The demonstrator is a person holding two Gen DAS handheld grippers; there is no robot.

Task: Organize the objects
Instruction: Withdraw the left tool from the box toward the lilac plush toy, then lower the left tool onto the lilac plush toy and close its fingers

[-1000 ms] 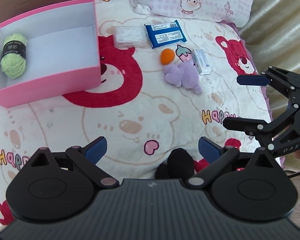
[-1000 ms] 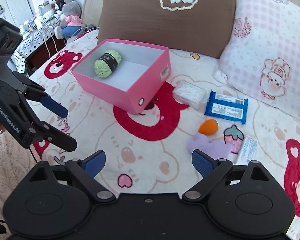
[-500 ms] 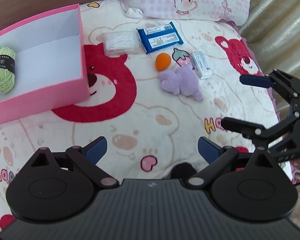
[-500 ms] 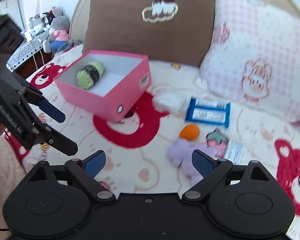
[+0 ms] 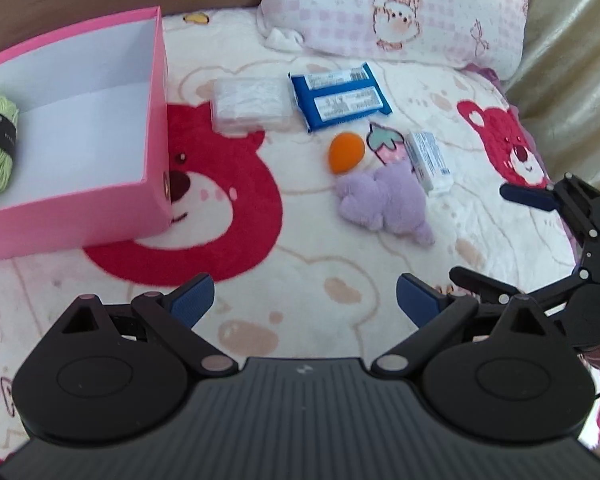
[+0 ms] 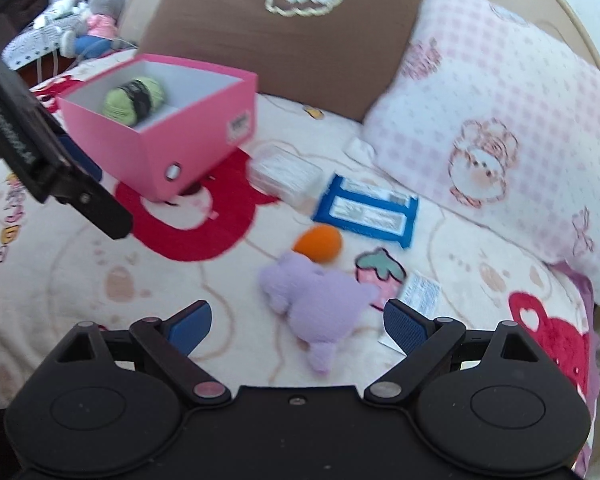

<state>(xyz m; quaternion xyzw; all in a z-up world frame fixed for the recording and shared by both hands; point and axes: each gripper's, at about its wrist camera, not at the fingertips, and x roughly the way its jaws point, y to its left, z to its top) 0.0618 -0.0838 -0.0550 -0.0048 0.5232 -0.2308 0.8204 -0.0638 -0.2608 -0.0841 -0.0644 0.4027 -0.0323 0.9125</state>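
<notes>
Both tongs hang released over my bed: my left tongs [image 5: 304,300] spread wide with nothing between the blue pads, my right tongs [image 6: 298,322] equally wide above the bear-print blanket [image 5: 480,128]. A purple plush toy [image 6: 316,300] lies just ahead of the right tongs, between the lines of its two fingers but untouched by either pad. An orange egg-shaped sponge [image 6: 319,243] sits touching the plush on its far side, and a small white packet [image 6: 422,292] lies just beside it, close to the right pad. Farther back, a blue wrapper pack [image 6: 366,210] rests next to a clear packet of white contents [image 6: 284,172]. A pink box [image 6: 188,144] stands open on the blanket to the left, well apart from the loose items, holding a ball of green yarn [image 6: 134,100] with a black band. A brown cushion [image 6: 280,28] and a pink checked pillow [image 6: 500,120] line the head of the bed.
</notes>
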